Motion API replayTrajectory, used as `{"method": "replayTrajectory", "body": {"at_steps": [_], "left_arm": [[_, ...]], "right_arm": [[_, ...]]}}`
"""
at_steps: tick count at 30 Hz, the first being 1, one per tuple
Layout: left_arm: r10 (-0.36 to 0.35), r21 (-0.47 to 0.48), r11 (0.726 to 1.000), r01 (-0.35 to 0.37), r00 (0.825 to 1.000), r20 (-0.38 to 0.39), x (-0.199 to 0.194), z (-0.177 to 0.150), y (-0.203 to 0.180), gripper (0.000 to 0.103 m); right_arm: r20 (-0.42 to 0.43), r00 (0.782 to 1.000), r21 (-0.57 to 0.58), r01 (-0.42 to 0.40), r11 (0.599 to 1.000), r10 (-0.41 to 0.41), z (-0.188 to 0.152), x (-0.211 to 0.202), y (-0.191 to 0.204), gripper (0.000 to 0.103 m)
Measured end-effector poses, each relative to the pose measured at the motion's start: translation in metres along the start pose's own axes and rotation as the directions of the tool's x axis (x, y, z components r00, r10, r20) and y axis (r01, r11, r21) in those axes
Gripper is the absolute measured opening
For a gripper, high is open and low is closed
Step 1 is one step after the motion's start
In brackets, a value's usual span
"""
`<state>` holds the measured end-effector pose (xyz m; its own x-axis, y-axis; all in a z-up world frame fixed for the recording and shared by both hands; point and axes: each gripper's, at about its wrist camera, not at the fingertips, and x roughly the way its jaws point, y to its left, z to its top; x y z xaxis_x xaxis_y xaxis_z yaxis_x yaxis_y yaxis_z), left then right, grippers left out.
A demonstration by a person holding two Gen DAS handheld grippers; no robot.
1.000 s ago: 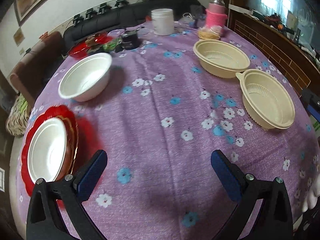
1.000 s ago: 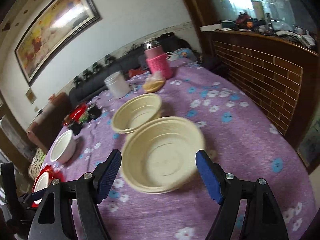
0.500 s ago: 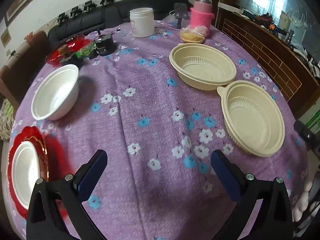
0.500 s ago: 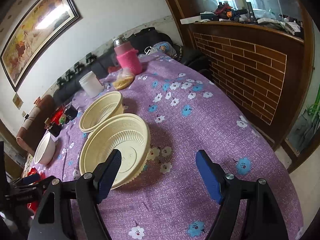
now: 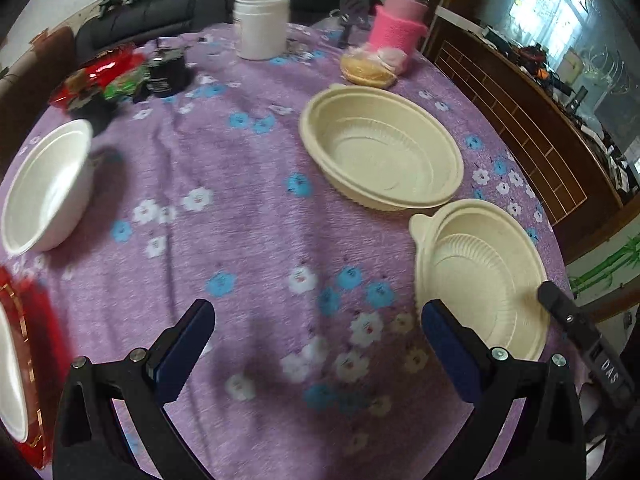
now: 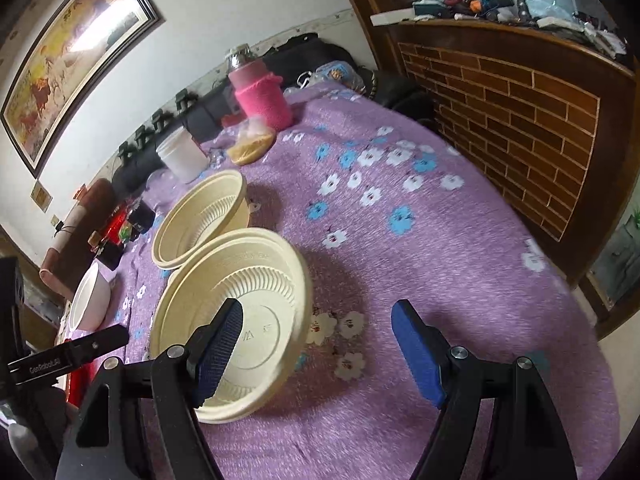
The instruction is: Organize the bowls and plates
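A: On the table [image 5: 260,220], under its purple flowered cloth, where do the bowls sit?

B: Two cream bowls lie side by side toward the brick-faced wall. The nearer cream bowl [image 6: 232,316] is just ahead of the right claw [image 6: 318,344]; the farther cream bowl [image 6: 200,220] is right behind it, rims close or touching, I cannot tell which.

A: Is the right claw holding it?

B: No. Its jaws stand wide apart. The left blue pad overlaps the bowl's near rim in the right wrist view, but whether it touches is not clear; the other pad hangs over bare cloth.

A: And the left claw [image 5: 318,344]?

B: Also spread wide and gripping nothing, only cloth between its pads. In its view the nearer cream bowl [image 5: 480,280] lies just beyond its right pad, and the farther cream bowl [image 5: 382,152] sits past that.

A: Anything else to sort?

B: A white bowl [image 5: 46,186] stands well apart at the left edge, and a red plate [image 5: 24,320] carrying a white dish [image 5: 10,380] is at the near left corner. A white jar [image 5: 262,26] and a pink-sleeved bottle [image 5: 398,30] stand at the far side.
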<state>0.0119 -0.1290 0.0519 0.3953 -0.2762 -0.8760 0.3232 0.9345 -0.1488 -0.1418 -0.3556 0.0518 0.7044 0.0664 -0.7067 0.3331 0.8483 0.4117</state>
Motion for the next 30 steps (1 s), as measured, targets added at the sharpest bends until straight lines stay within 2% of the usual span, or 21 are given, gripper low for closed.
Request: {"method": "replayTrajectory", "body": {"at_steps": [4, 6, 8, 9, 10, 13, 15, 16, 18, 22, 27, 30], "left_arm": [[-0.018, 0.013, 1.000, 0.018, 1.000, -0.017, 0.015, 0.005, -0.012, 0.101], [-0.023, 0.019, 1.000, 0.024, 0.999, -0.025, 0.022, 0.006, -0.016, 0.092], [-0.036, 0.019, 0.999, 0.037, 0.998, -0.052, 0.030, 0.005, -0.019, 0.076], [-0.057, 0.014, 0.998, 0.058, 0.996, -0.068, 0.034, 0.005, -0.020, 0.071], [-0.082, 0.007, 0.997, 0.083, 0.993, -0.086, 0.038, 0.004, -0.020, 0.062], [-0.079, 0.026, 0.996, 0.081, 0.994, -0.072, 0.037, 0.004, -0.026, 0.055], [-0.089, 0.031, 0.995, 0.091, 0.993, -0.075, 0.038, 0.003, -0.029, 0.052], [-0.079, 0.035, 0.996, 0.082, 0.994, -0.076, 0.039, 0.002, -0.032, 0.052], [-0.065, 0.047, 0.997, 0.069, 0.995, -0.074, 0.039, 0.001, -0.035, 0.048], [-0.115, 0.042, 0.992, 0.119, 0.990, -0.077, 0.031, -0.004, -0.038, 0.032], [-0.124, 0.032, 0.992, 0.126, 0.991, -0.059, 0.016, -0.016, -0.033, 0.030], [-0.144, 0.002, 0.989, 0.145, 0.989, -0.040, 0.003, -0.026, -0.021, 0.030]], "right_arm": [[-0.011, 1.000, -0.020, -0.004, 1.000, 0.004, 0.002, 0.010, 0.007, 0.080], [-0.018, 1.000, -0.031, -0.004, 1.000, 0.004, 0.003, 0.014, 0.009, 0.080], [-0.025, 1.000, -0.037, -0.001, 0.999, 0.001, 0.003, 0.019, 0.010, 0.080], [-0.031, 1.000, -0.041, -0.003, 0.999, 0.002, 0.003, 0.021, 0.011, 0.079], [-0.033, 0.999, -0.045, -0.003, 0.999, 0.002, 0.002, 0.022, 0.012, 0.078], [-0.043, 0.999, -0.058, -0.005, 0.998, 0.003, 0.001, 0.026, 0.014, 0.065], [-0.057, 0.998, -0.059, -0.020, 0.998, 0.016, -0.001, 0.030, 0.015, 0.048], [-0.066, 0.997, -0.058, -0.030, 0.998, 0.027, -0.002, 0.031, 0.015, 0.044], [-0.080, 0.996, -0.061, -0.048, 0.997, 0.043, -0.003, 0.034, 0.016, 0.027], [-0.086, 0.995, -0.090, -0.067, 0.994, 0.059, -0.007, 0.032, 0.024, 0.020], [-0.065, 0.997, -0.143, -0.059, 0.988, 0.050, -0.014, 0.019, 0.040, 0.020], [-0.063, 0.995, -0.140, -0.083, 0.987, 0.075, -0.019, 0.010, 0.045, 0.020]]}}
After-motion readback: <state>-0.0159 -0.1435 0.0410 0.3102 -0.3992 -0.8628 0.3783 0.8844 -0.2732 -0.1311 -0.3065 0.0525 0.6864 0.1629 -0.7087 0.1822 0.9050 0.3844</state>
